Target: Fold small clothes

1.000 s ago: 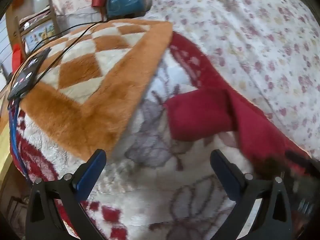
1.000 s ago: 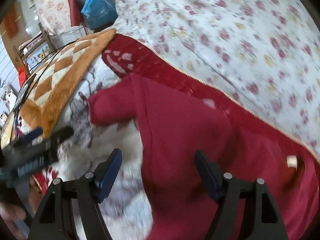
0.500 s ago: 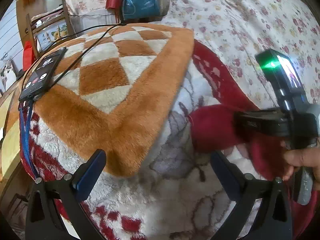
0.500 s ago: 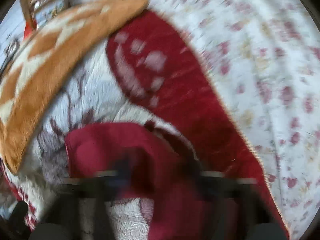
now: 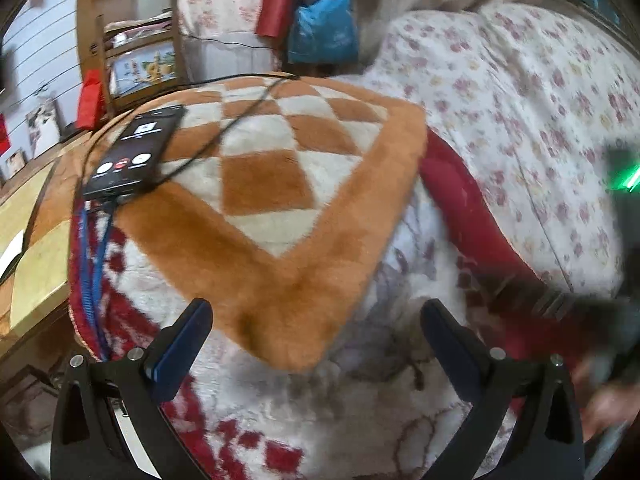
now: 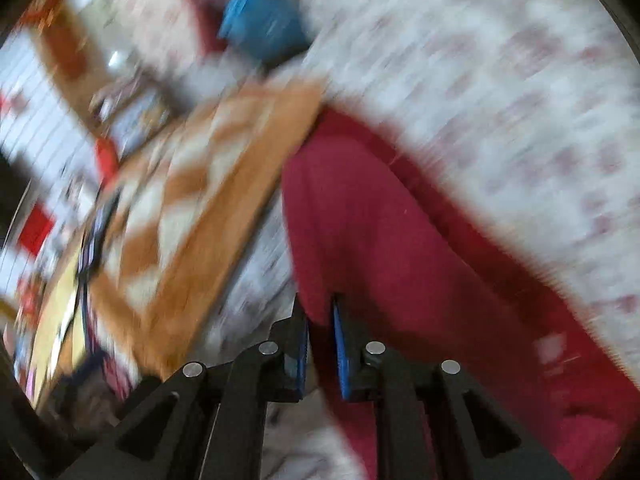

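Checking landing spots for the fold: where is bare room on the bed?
Free: the white fleece between the open left tool and the checkered mat's corner. Crowded: the phone and cable upon the mat, red garment rightward.

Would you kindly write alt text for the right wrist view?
Blurred by motion, the right gripper is shut on a fold of a red garment lying on a fleecy blanket, with an orange checked mat left and a floral quilt right.

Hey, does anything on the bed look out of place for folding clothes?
Yes. A phone with its screen lit lies on the orange checkered blanket, a black cable trailing across it. It sits near the blanket's edge, left of the folding area.
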